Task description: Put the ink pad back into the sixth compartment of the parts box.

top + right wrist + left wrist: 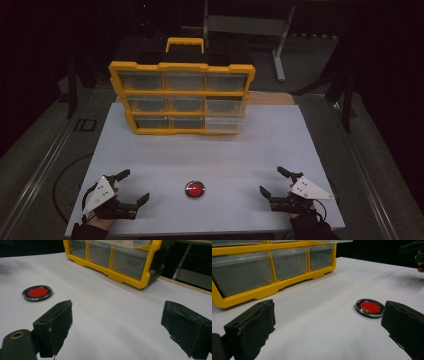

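Both tongs rest low at the near edge of the white table (210, 150), the left tongs (131, 186) and right tongs (274, 181) each with jaws wide apart and holding nothing. The red button (194, 189) lies between them, untouched; the yellow drawer organizer (181, 95) stands at the far side (drawers shut, it seems). Likely a starting pose: next comes a reach toward the organizer

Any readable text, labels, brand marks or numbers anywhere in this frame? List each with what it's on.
None can be read.
Yellow drawer organizer: no legible label or brand.
Red button: plain face, no marking.
White table: bare.
Left gripper and right gripper: no print visible.
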Available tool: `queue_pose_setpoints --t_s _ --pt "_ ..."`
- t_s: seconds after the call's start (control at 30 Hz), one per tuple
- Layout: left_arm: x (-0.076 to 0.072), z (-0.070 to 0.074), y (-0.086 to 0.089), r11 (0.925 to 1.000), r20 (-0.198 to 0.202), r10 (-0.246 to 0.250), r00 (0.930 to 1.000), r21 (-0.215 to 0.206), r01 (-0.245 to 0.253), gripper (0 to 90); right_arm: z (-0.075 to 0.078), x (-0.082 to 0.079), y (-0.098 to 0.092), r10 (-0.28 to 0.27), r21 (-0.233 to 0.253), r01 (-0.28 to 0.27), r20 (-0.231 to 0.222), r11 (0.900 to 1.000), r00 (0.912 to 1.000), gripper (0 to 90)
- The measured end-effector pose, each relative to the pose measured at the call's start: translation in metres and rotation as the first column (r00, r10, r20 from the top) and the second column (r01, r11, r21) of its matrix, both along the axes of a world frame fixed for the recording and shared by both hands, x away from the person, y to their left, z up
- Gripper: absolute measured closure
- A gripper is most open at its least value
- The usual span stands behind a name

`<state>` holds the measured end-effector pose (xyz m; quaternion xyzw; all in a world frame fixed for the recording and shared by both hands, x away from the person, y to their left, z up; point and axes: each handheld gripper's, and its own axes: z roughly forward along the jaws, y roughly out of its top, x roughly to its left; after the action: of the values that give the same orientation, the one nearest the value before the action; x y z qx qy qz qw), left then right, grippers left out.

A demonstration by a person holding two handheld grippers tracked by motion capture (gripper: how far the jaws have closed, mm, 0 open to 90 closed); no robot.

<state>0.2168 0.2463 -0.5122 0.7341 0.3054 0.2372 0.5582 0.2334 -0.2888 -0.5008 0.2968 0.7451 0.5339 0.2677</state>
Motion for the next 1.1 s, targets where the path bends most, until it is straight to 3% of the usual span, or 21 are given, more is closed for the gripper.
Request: queue_pose_setpoints --t_s 0.37,0.5,0.57,0.77,0.9,1.1 --pt "0.000 0.006 -0.002 0.9994 0.020 -0.013 0.9997 0.033 0.012 0.0 0.000 0.000 0.000 0.002 0.004 -0.002 -0.008 1.000 1.0000 10.1" --pt "0.000 0.012 -0.004 0.9995 0.022 -0.027 0.9994 0.015 0.027 0.0 0.000 -0.001 0.000 0.002 -0.002 -0.002 -0.005 1.000 1.0000 10.1" --pt "0.001 0.016 -0.005 0.9989 0.012 -0.041 0.9991 -0.022 0.041 0.0 0.000 -0.001 0.001 0.000 -0.001 0.000 -0.005 1.000 1.0000 10.1" --pt "0.001 0.028 -0.008 0.9986 -0.001 -0.047 0.9989 -0.025 0.047 0.0 0.002 -0.003 0.001 -0.004 -0.008 0.004 0.004 1.000 1.0000 10.1" --pt "0.002 0.038 -0.012 0.9976 -0.002 -0.068 0.9977 -0.017 0.068 0.0 0.001 -0.003 0.002 -0.003 -0.004 0.003 0.001 1.000 1.0000 10.2" --pt "0.004 0.050 -0.021 0.9933 -0.028 -0.110 0.9936 -0.039 0.108 0.0 0.002 -0.004 0.003 -0.001 -0.002 0.001 0.005 1.000 1.0000 10.2"
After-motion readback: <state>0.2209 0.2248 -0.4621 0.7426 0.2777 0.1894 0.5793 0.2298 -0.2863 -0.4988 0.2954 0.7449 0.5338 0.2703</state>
